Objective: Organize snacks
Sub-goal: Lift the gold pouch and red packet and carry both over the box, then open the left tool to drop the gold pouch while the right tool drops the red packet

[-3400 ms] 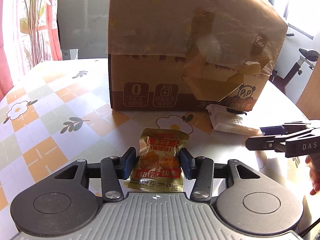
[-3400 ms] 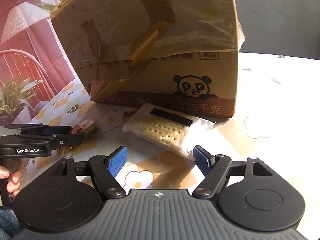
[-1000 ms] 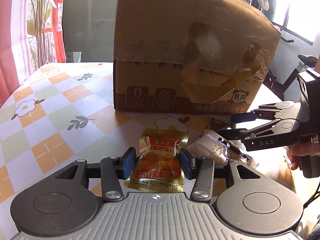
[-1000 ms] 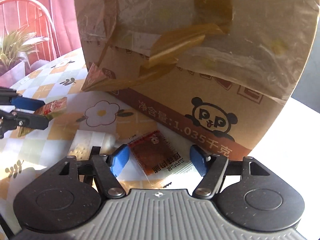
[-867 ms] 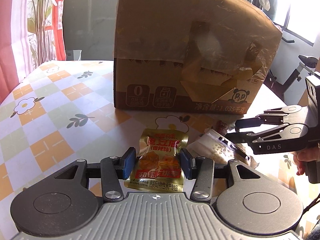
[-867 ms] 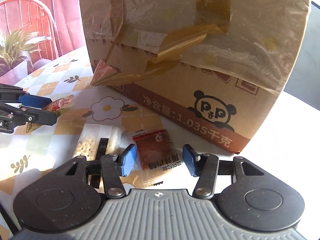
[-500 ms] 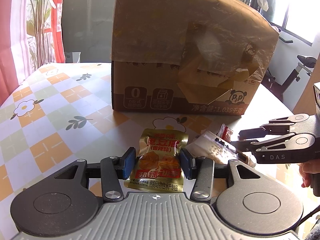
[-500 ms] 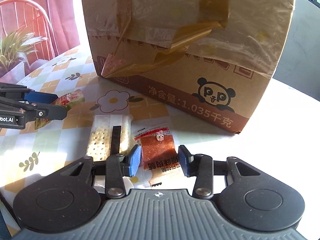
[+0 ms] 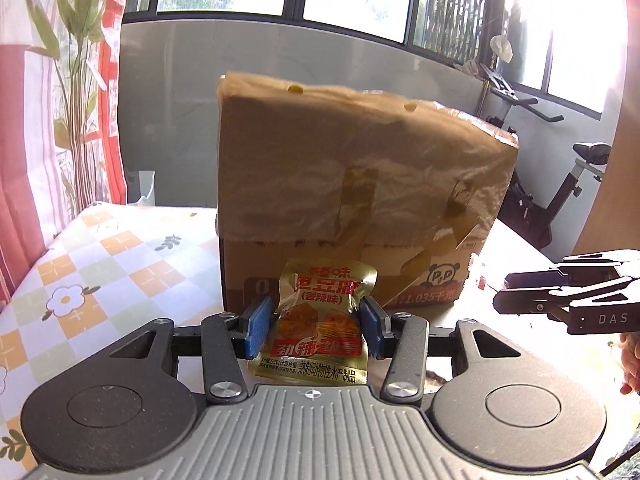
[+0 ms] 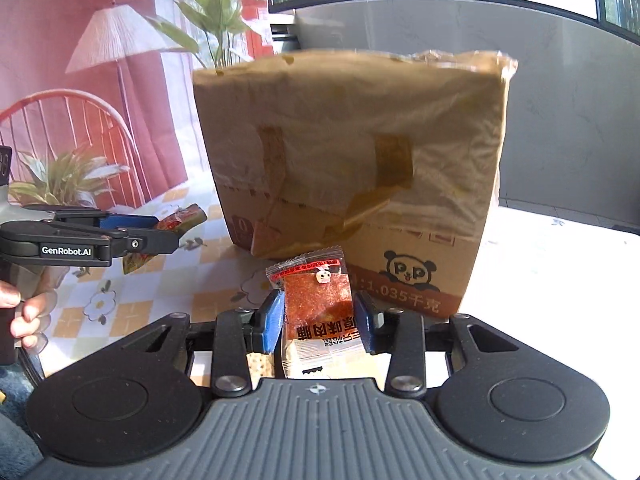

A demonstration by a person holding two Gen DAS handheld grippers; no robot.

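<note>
Left tool (image 9: 312, 328): pinching a gold snack pouch (image 9: 320, 324), held clear of the counter (image 9: 100, 264). Right tool (image 10: 316, 322): jaws have just been closing, now pinching a clear red-meat snack packet (image 10: 316, 308), also raised. Cracker pack (image 10: 260, 362): partly hidden under the right tool, apparently on the counter. Cardboard box (image 9: 360, 184): beyond both tools, mid-counter, top above both views. Step: carrying both snacks. Next: probably lift over the box rim and release inside.
</note>
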